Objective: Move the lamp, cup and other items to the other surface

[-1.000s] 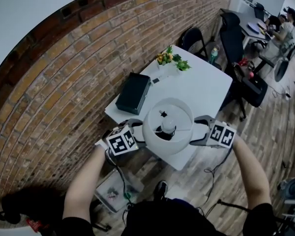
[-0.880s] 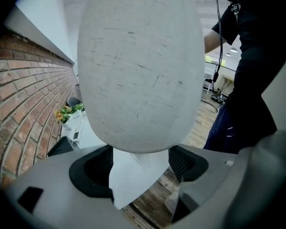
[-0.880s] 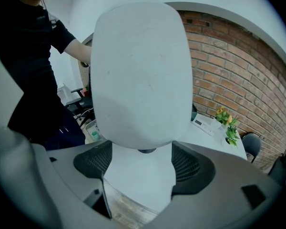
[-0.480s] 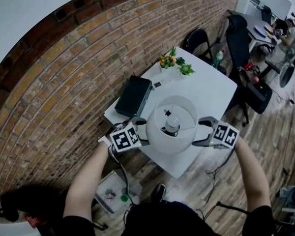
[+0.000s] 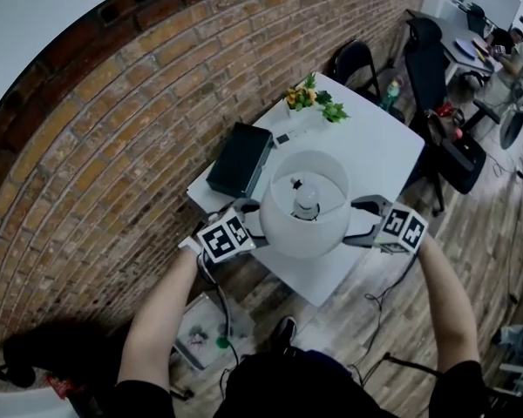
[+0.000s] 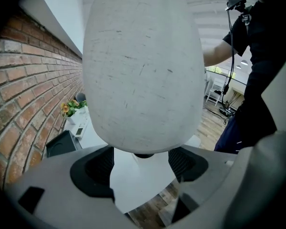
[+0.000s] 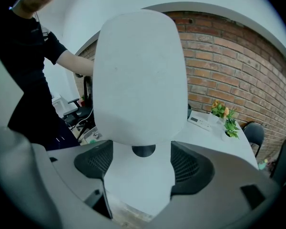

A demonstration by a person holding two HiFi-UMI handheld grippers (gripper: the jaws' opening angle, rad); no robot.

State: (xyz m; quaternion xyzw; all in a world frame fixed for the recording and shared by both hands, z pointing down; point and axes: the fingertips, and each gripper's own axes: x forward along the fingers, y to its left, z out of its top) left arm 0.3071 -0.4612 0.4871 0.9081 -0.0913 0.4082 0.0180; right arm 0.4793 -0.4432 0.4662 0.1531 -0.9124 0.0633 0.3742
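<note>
A lamp with a white shade (image 5: 305,203) hangs over the near part of the white table (image 5: 375,146), and its bulb shows from above. My left gripper (image 5: 248,220) reaches under the shade from the left, my right gripper (image 5: 362,220) from the right. In the left gripper view the shade (image 6: 143,70) fills the frame above the jaws, which stand wide apart either side of a short dark neck (image 6: 143,155). The right gripper view shows the same: the shade (image 7: 140,75) above, the neck (image 7: 144,150) between spread pads (image 7: 190,163). Neither pair of pads touches the neck.
A black box (image 5: 240,159), a small remote (image 5: 283,138) and potted plants (image 5: 312,98) sit on the table's far side by the brick wall (image 5: 113,129). Dark chairs (image 5: 431,59) stand beyond. A bin (image 5: 200,333) lies on the wood floor near my feet.
Both grippers have carried the lamp a little forward, further over the table. The jaws have kept the same stance under the shade.
</note>
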